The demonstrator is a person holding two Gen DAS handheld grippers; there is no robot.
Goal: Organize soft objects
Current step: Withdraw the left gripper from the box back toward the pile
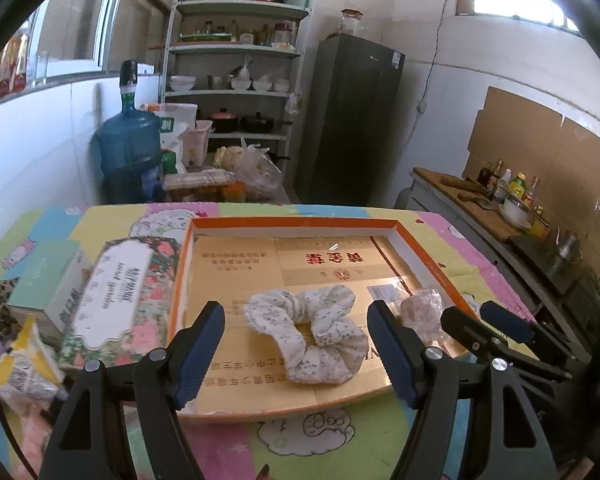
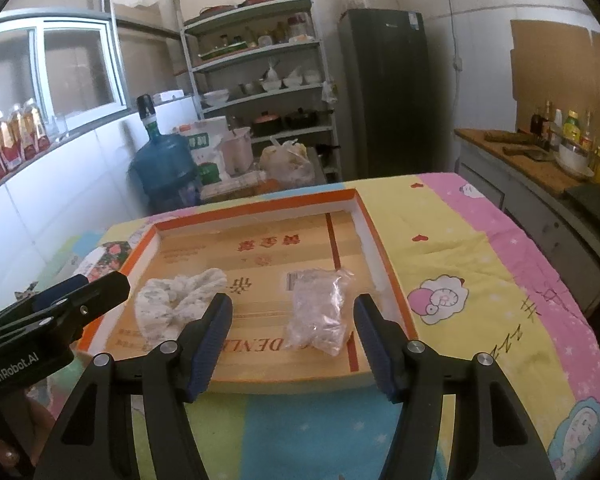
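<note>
**Both grippers empty, scrunchie and bag sitting in the tray**

Left gripper (image 1: pixel 296 354) has its jaws wide apart with nothing between them, right gripper (image 2: pixel 292 344) is apart too, a bit narrower, also holding nothing

Just past the left fingertips, at 12 o'clock, lies the scrunchie (image 1: pixel 314 330), flat on the tray (image 1: pixel 292 222) floor near its front edge. It looks light and floppy, gathered fabric around an elastic, so I'd guess it squashes rather than slips. Best bet is pinching one bunched side of the ring, not the hole in the middle

The bag (image 2: pixel 320 312) is straight ahead of the right gripper at 12 o'clock, near but not touching the pads, close to the tray's right wall. Crinkly clear plastic with something soft inside, can't tell what. Probably weighs nothing but the film might be slick, so I'd grab the fat middle, not a loose corner

Scrunchie sits at about 9 o'clock from the bag, clearly apart

Left of the tray at 9 o'clock there's a floral box (image 1: pixel 116 296), and further back a shelf (image 1: pixel 236 48) and fridge (image 1: pixel 352 120)
</note>
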